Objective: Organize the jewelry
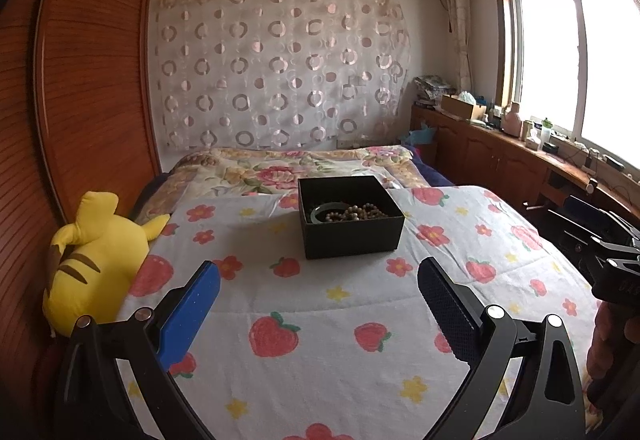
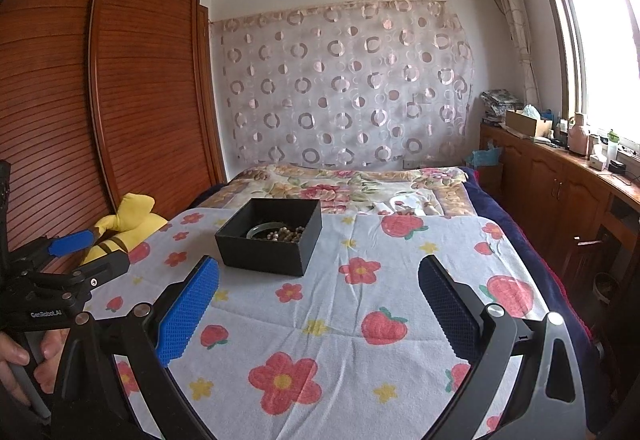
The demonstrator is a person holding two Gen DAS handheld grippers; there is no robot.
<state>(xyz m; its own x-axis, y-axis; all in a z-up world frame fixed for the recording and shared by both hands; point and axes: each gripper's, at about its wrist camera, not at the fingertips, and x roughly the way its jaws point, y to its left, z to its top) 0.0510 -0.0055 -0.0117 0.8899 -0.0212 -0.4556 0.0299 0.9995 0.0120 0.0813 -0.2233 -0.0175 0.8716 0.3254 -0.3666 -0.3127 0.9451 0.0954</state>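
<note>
A black open box stands on the strawberry-print cloth on the bed. Inside it lie a pale green bangle and a string of brown beads. The box also shows in the right wrist view, with the bangle and beads in it. My left gripper is open and empty, held short of the box. My right gripper is open and empty, to the right of the box. The left gripper also shows at the left edge of the right wrist view.
A yellow plush toy lies at the cloth's left edge beside the wooden wardrobe. A floral quilt covers the bed behind the box. A wooden cabinet with clutter runs under the window on the right.
</note>
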